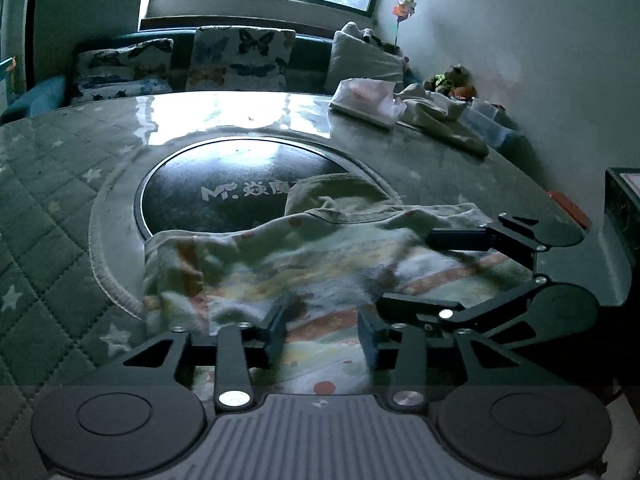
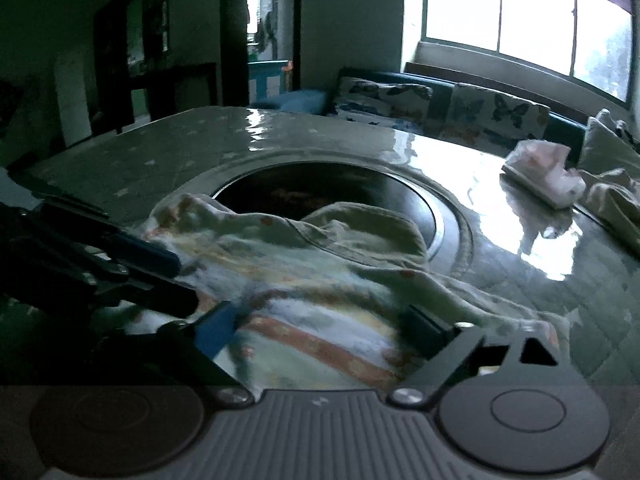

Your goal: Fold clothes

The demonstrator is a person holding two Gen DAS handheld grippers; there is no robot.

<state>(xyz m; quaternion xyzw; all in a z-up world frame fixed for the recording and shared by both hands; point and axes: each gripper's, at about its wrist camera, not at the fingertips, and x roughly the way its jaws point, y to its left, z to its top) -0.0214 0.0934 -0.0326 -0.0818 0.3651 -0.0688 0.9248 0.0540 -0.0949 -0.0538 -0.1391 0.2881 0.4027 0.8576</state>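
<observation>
A small pale garment point(image 1: 280, 264) with coloured stripes and dots lies crumpled on the table, partly over a black round inset point(image 1: 224, 184). My left gripper point(image 1: 324, 332) is open, its blue-padded fingers point(image 1: 276, 332) low over the garment's near edge. My right gripper shows at the right of the left wrist view point(image 1: 404, 268), open over the cloth. In the right wrist view the garment point(image 2: 320, 272) fills the foreground; my right gripper point(image 2: 320, 328) is open astride its striped part, and my left gripper point(image 2: 168, 280) reaches in from the left.
The table has a quilted green star-patterned cover point(image 1: 52, 216) under glossy plastic. A folded pale pile point(image 1: 364, 100) and more clothes point(image 1: 440, 116) lie at the far right. A sofa with butterfly cushions point(image 1: 240, 60) stands beyond. A dark box point(image 1: 624, 216) sits at the right edge.
</observation>
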